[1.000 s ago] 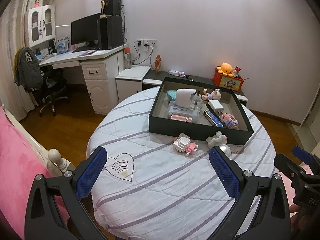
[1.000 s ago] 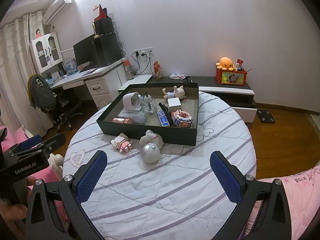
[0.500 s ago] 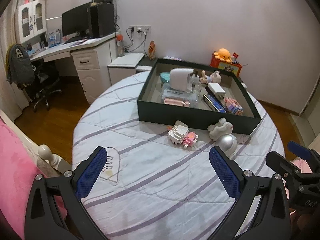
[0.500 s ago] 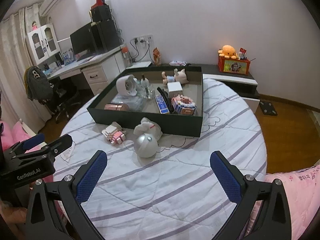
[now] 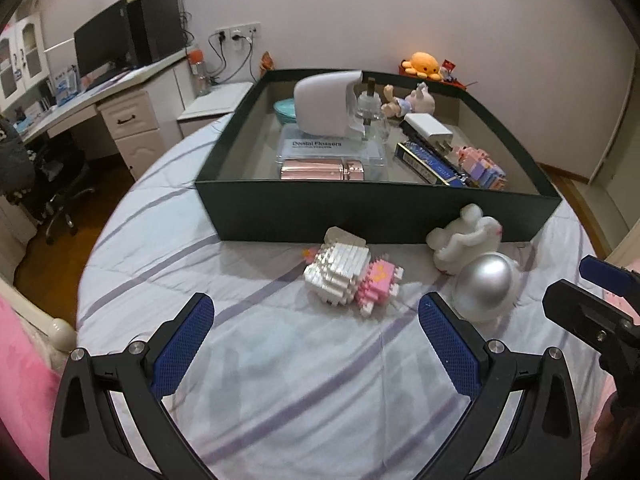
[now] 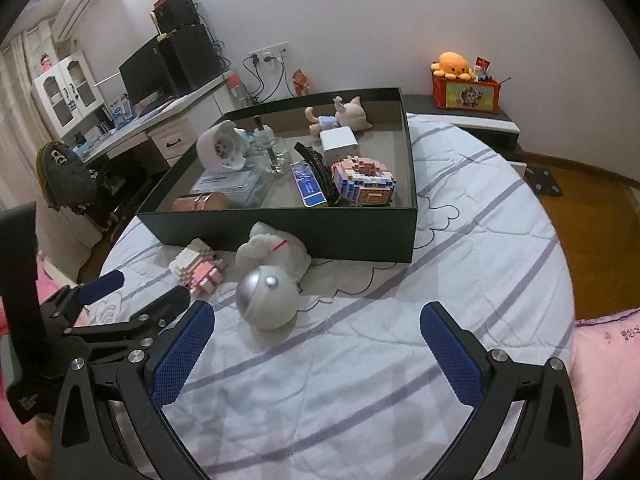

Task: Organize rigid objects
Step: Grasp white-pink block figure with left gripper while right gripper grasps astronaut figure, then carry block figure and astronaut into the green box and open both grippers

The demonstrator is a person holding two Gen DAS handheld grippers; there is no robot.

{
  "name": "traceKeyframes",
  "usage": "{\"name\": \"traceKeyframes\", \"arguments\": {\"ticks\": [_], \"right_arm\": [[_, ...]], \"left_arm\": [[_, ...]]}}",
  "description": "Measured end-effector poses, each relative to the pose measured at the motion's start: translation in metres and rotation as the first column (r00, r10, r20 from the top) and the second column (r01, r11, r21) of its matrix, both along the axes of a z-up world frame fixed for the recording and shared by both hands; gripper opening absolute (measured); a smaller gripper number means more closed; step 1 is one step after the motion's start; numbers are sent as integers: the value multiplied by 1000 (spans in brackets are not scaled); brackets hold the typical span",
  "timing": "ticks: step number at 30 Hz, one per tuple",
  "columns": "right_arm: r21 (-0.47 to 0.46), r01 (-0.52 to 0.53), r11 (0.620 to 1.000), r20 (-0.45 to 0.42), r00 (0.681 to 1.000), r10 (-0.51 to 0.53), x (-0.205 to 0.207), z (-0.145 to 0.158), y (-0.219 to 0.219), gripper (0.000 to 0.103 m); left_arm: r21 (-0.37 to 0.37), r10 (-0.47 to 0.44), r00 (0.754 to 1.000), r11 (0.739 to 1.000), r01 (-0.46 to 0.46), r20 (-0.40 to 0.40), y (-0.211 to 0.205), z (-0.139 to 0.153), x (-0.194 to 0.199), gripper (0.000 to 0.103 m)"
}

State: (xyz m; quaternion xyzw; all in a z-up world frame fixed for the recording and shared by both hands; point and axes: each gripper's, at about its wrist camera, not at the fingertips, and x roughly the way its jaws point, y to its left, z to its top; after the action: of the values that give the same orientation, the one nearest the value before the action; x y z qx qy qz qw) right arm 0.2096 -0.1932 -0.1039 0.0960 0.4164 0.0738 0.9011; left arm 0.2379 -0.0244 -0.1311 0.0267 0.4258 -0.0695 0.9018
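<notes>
Just ahead of open left hand-held gripper (image 5: 316,340) lies block toy (image 5: 350,274); right hand-held gripper (image 6: 316,340) open too.

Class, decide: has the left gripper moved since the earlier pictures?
Yes. The left gripper has come forward toward the dark box, which looms larger in its view.

Plain white wall (image 5: 440,8), wood floor (image 6: 592,200). White desk (image 5: 120,92) w/ monitor (image 6: 140,76) at left, office chair (image 5: 56,184), AC unit (image 6: 78,2) top left.
</notes>
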Motion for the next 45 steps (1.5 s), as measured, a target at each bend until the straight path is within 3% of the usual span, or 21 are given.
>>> {"name": "traceKeyframes", "arguments": {"ticks": [6,11,13,17,20,22,24,35,45], "right_arm": [[32,-23,999,-25,999,24,21,-12,8,102],[96,-45,994,-60,997,51,40,-26,16,88],[103,-49,993,-76,996,57,45,-32,20,74],[95,-50,994,-90,994,58,54,-36,23,71],[57,-70,996,-94,993,75,61,-36,32,71],[32,-85,996,-92,992,87,63,-37,38,68],[0,-94,996,-85,992,93,63,-36,44,63],[77,-96,992,-42,994,100,31,-26,26,60],[103,-104,989,22,994,103,7,2,15,60]], "left_arm": [[-13,-6,999,1000,6,-47,0,-19,24,103],[-25,-42,997,999,40,-72,-4,-25,35,102],[-1,-54,996,999,54,-77,-8,-26,38,101],[6,-68,995,998,69,-66,-11,-26,40,96],[12,-81,995,997,81,-50,-13,-25,36,84],[17,-105,994,994,106,-35,-17,-22,32,66],[28,-119,993,992,119,-27,-21,-20,27,60],[-120,-74,997,990,69,-35,4,-11,6,60],[-120,-53,997,991,58,49,15,31,-19,60]]}}
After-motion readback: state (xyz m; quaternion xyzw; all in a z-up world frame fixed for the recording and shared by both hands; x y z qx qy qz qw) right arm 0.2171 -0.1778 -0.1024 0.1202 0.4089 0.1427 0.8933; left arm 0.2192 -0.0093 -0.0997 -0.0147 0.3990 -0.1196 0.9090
